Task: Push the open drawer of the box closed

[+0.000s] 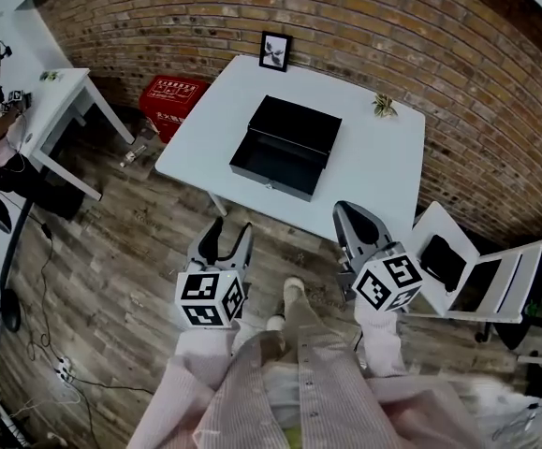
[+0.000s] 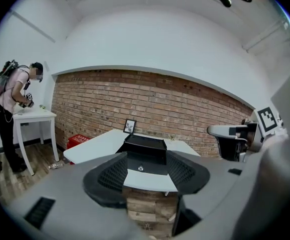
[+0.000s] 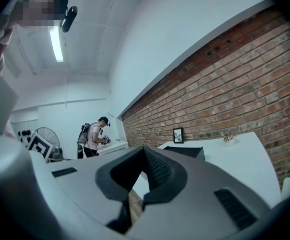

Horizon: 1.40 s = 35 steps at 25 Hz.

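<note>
Head view: black box (image 1: 286, 146) open at frame centre, on white table (image 1: 383, 166).
Left gripper (image 2: 146, 166): jaws wide apart, empty.
Right gripper (image 3: 138, 176): jaws narrowly apart, empty.

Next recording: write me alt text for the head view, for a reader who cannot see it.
A black box with its drawer pulled open sits on a white table before a brick wall. The left hand-held gripper and the right hand-held gripper hang short of the table's near edge, jaws apart and empty. A framed picture stands at the far edge.
</note>
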Each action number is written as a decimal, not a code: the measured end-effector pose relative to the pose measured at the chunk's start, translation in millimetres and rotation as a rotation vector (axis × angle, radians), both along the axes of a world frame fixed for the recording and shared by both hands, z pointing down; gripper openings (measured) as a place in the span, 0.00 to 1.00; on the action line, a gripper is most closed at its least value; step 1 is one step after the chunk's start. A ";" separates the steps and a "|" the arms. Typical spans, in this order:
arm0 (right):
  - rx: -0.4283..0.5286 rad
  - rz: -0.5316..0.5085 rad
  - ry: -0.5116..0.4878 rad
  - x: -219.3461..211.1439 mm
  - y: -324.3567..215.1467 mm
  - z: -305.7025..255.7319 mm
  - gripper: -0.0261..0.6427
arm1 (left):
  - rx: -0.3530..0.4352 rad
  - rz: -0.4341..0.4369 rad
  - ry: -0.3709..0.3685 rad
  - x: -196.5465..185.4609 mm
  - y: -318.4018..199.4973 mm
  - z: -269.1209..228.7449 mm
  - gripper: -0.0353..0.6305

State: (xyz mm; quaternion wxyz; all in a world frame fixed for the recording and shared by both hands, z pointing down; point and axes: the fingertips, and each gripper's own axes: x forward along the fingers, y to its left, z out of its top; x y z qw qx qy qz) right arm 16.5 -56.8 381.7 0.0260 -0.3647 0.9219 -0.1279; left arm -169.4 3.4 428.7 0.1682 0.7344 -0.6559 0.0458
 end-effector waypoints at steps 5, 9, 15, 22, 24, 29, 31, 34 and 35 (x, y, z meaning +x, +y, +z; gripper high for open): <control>-0.013 0.004 0.008 -6.0 -21.6 6.0 0.04 | -0.037 0.010 0.015 -4.3 -21.9 17.1 0.40; -0.022 0.000 0.015 -13.6 -43.8 8.6 0.04 | -0.075 0.024 0.027 -6.3 -42.5 30.6 0.40; -0.036 -0.028 0.019 -27.0 -81.6 15.4 0.04 | -0.139 0.046 0.037 -6.9 -78.9 57.6 0.40; -0.061 -0.052 0.012 -36.4 -123.7 22.3 0.04 | -0.222 0.096 0.038 -1.6 -113.5 88.4 0.40; -0.067 -0.059 0.010 -36.7 -134.7 24.1 0.04 | -0.255 0.128 0.032 3.3 -121.8 99.6 0.40; -0.080 -0.079 0.007 -38.3 -155.7 28.9 0.04 | -0.333 0.158 0.032 9.4 -136.5 126.5 0.40; -0.084 -0.084 0.007 -38.1 -163.5 30.5 0.04 | -0.358 0.163 0.025 11.0 -141.6 134.5 0.39; -0.095 -0.088 0.009 -36.9 -172.4 35.1 0.04 | -0.391 0.167 0.024 13.8 -147.2 145.4 0.38; -0.099 -0.089 0.009 -36.6 -174.8 36.7 0.04 | -0.400 0.168 0.026 14.5 -148.8 148.2 0.38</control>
